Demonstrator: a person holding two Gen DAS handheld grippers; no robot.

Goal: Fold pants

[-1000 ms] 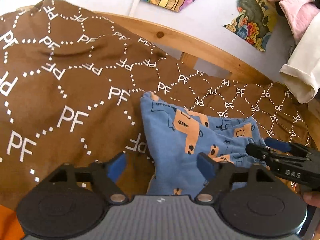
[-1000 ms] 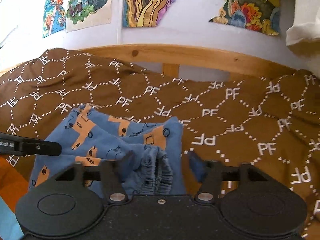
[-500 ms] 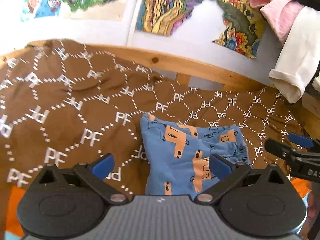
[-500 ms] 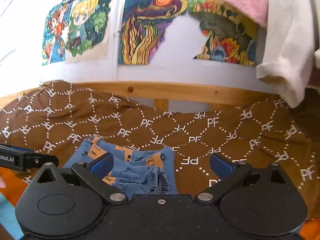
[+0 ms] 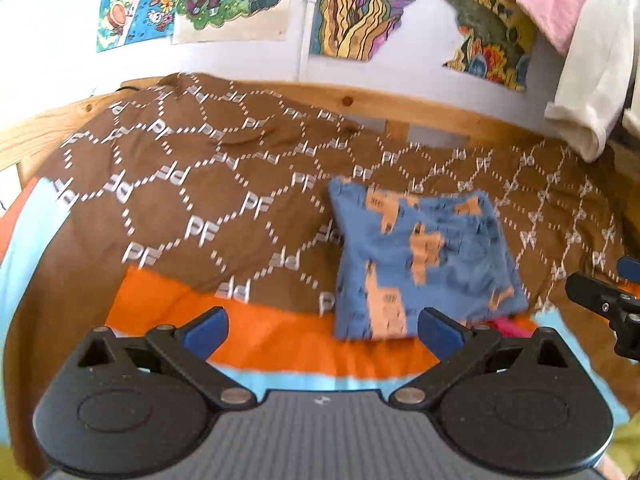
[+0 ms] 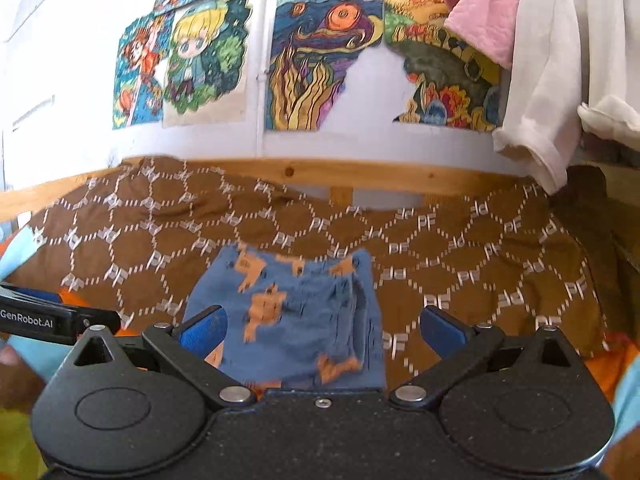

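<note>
The blue pants [image 5: 424,260] with orange prints lie folded into a small square on the brown patterned blanket [image 5: 192,208]. In the right wrist view the same pants [image 6: 292,312] sit just beyond the jaws, waistband to the right. My left gripper [image 5: 322,330] is open and empty, held back from the pants and to their left. My right gripper [image 6: 322,330] is also open wide, above and short of the cloth, touching nothing. The tip of the right gripper shows at the right edge of the left wrist view, the left one at the left edge of the right wrist view.
An orange and light blue sheet [image 5: 280,344] shows below the blanket's near edge. A wooden bed rail [image 6: 400,178] runs along the wall behind. Pink and white garments [image 6: 548,76] hang at the upper right. Posters [image 6: 308,60] cover the wall.
Both grippers let go of the pants, opened wide and pulled back and up from them. The folded pants stay flat on the blanket, smaller in both views.
</note>
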